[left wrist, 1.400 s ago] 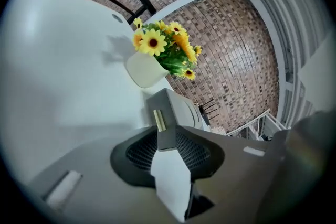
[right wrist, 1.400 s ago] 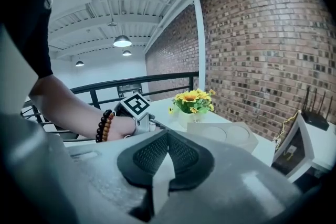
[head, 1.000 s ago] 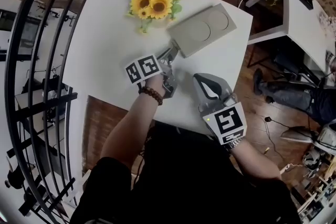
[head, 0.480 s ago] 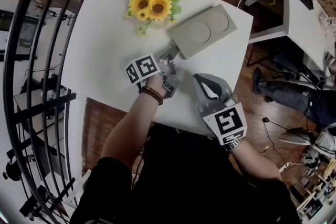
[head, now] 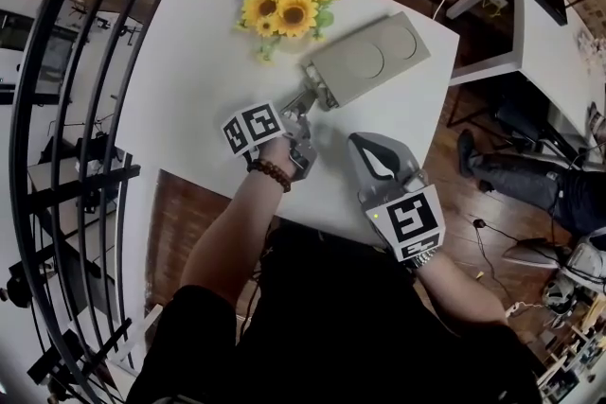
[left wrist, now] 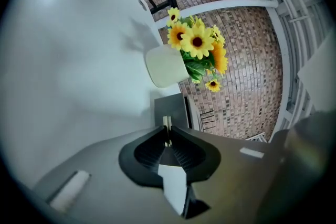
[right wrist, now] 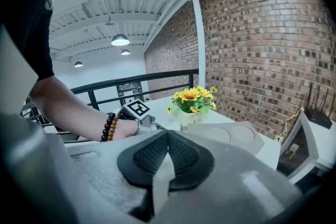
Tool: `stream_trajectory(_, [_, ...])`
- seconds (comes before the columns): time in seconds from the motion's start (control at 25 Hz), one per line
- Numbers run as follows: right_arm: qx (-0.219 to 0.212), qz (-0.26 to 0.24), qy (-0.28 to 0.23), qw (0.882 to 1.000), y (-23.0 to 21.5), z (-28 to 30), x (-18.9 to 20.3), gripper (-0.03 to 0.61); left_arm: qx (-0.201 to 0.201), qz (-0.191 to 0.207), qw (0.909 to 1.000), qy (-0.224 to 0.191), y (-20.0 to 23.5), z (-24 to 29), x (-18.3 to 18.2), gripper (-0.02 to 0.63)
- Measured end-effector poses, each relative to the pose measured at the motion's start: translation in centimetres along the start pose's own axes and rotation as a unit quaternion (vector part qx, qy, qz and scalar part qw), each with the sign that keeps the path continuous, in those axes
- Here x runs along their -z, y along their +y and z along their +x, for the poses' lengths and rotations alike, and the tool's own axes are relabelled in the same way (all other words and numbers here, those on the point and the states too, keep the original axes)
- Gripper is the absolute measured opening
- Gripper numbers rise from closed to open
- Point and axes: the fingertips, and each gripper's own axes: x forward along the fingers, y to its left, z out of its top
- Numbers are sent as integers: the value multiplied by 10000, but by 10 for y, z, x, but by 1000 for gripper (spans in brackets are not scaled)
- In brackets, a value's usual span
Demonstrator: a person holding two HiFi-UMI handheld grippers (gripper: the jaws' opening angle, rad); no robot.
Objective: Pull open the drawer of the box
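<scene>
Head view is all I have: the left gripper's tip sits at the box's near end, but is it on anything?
Observer: Yes. In its own view the left gripper, whose jaws have just been closing, pinches a thin pale tab on the box, at its dark front.
Operator: And the other hand?
Observer: The right gripper is shut, nothing between its pads.
Operator: What holds the sunflowers?
Observer: A plain white pot, visible side-on from the left gripper view.
</scene>
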Motion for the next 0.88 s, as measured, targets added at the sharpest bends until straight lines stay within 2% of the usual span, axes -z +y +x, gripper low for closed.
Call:
stream_trajectory(0.44, [-265, -247, -95, 9993, 29, -7, -6, -8, -343, -54, 9984, -437, 32, -66, -13, 52])
stream_trajectory(0.88, [-534, -519, -194, 9970, 73, -6, -14, -8, -659, -112, 9930, -969, 70, -136, -32, 48])
